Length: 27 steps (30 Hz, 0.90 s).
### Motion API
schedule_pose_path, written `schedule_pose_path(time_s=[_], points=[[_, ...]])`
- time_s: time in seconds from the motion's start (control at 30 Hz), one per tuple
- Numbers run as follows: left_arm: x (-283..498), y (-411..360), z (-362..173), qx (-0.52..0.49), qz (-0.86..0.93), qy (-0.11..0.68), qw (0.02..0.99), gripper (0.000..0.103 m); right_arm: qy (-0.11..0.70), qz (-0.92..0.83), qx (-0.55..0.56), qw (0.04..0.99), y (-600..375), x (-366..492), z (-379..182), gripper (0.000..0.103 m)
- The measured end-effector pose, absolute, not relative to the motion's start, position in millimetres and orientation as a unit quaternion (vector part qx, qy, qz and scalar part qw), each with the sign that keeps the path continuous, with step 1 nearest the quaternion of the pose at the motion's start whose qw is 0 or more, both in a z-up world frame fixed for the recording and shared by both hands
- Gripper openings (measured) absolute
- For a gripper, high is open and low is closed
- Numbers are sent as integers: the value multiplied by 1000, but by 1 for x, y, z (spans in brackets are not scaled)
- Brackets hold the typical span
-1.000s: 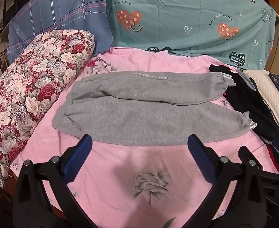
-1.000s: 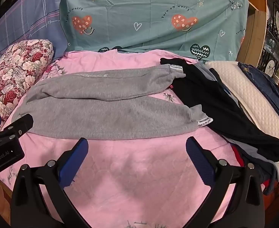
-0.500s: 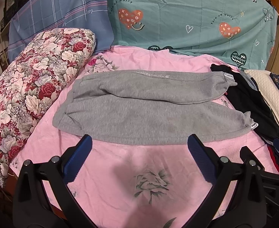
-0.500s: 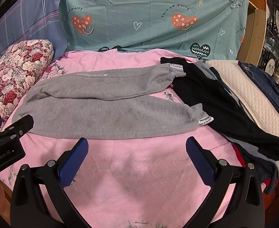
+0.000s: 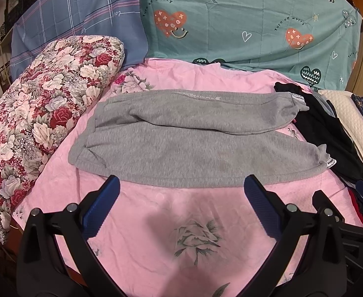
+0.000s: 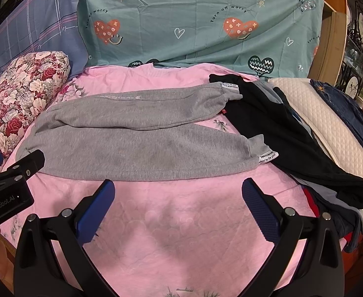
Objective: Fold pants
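Two grippers hung above the near edge of the pink sheet [image 5: 156, 222], both spread wide and holding nothing. The left gripper [image 5: 181, 190] pointed at the grey pants [image 5: 193, 153], which lay flat across the bed at 12 o'clock, waistband toward 9 o'clock and cuffs toward 3 o'clock. The right gripper [image 6: 179, 193] sat just short of the pants' near hem. A floral pillow [image 5: 37, 128] lay at 9 o'clock; a black garment [image 6: 292, 136] touched the cuffs at 3 o'clock.

Both wrist views face the same bed [image 5: 156, 212] from its near edge.
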<state>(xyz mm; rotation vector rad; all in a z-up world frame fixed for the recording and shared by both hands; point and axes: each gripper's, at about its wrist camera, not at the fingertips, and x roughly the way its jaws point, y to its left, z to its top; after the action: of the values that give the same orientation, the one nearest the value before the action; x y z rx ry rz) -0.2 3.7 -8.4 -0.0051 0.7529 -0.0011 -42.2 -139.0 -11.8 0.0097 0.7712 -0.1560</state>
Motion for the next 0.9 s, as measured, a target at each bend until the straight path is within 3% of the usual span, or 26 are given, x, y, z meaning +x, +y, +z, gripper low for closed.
schedule_pose_path(time_s=[0.9], points=[[0, 3, -13, -1, 0, 372, 928, 101, 379, -74, 5, 922, -138, -42, -14, 102]])
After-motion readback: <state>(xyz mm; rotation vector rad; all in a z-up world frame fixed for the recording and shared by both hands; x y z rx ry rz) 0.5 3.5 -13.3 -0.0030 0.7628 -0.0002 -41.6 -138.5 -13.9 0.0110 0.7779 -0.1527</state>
